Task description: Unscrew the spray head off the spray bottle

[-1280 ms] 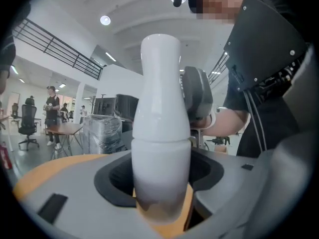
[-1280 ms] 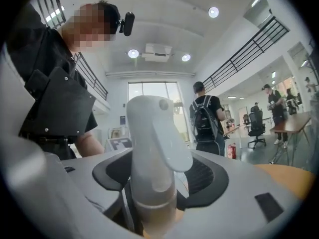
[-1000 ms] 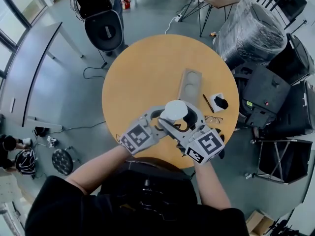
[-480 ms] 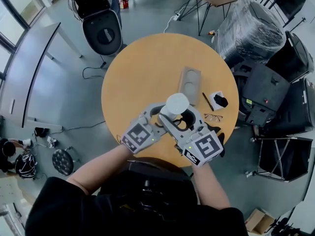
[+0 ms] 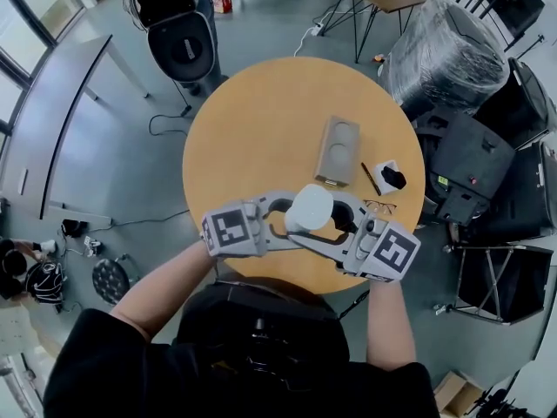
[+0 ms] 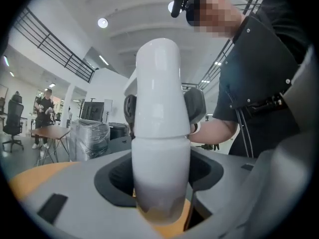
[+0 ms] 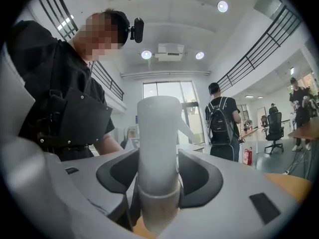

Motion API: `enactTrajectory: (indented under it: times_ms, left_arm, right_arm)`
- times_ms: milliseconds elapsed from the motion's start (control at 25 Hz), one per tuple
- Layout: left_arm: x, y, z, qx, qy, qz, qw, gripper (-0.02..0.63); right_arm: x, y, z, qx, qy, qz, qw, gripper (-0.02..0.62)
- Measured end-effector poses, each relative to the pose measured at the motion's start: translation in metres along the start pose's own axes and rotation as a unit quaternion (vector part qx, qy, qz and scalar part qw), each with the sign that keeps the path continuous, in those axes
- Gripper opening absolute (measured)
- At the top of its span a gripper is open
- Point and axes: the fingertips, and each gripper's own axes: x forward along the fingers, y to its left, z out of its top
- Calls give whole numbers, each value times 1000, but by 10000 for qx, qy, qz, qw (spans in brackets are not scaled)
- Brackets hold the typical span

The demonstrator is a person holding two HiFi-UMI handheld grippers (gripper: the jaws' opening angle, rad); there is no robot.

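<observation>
Spray bottle [image 5: 311, 208] in the left gripper [image 5: 287, 219]: glossy white, turning translucent with a brownish tint at its base. Left gripper grey, black inside the jaws, its cube [image 5: 231, 231] patterned in black-and-white squares. Table [image 5: 261, 120] beneath it: plain ochre-orange.

Right gripper [image 7: 158, 210]: jaws have just been closing; both sides press the white spray head [image 7: 158, 133], upright between them, nozzle pointing right. Backpacked person [image 7: 223, 126] stands beyond. Orange tabletop [image 7: 291, 183] lower right.

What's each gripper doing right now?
Left gripper: closed on the spray bottle, low on its body.
Right gripper: jaws have just been closing, now gripping the spray head.
</observation>
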Motion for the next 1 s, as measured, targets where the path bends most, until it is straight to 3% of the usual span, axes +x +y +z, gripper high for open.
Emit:
enactTrajectory:
  times_ms: [80, 200, 360, 520, 600, 680, 840, 920, 1000]
  left_arm:
    - [-8, 8, -2, 31, 94, 269, 9996, 301]
    - [-14, 24, -4, -66, 104, 799, 9967, 302]
    - [-19, 43, -12, -188, 97, 1566, 9874, 302]
    - [-24, 59, -18, -211, 196, 2170, 9758, 302]
    - [-25, 65, -18, -243, 176, 2399, 9703, 302]
    - [-29, 71, -19, -308, 160, 2627, 9642, 302]
    - [-34, 76, -26, -206, 340, 2963, 9543, 302]
    - [-33, 75, -27, -159, 381, 2978, 9537, 302]
    - [-30, 73, -26, -189, 314, 2841, 9581, 302]
  right_arm:
    - [6, -7, -2, -17, 64, -314, 9995, 261]
    - [6, -24, -3, 45, 80, -929, 9956, 334]
    - [1, -32, 1, -176, -7, -1681, 9856, 334]
    - [5, -43, 0, -214, -45, -2527, 9673, 328]
    - [8, -47, -1, -195, -46, -2827, 9590, 284]
    - [15, -49, -2, -161, -59, -2990, 9541, 245]
    - [24, -53, -10, -164, 31, -3283, 9444, 245]
    - [23, -56, -11, -166, 0, -3327, 9429, 245]
    - [22, -53, -9, -172, -66, -3113, 9501, 239]
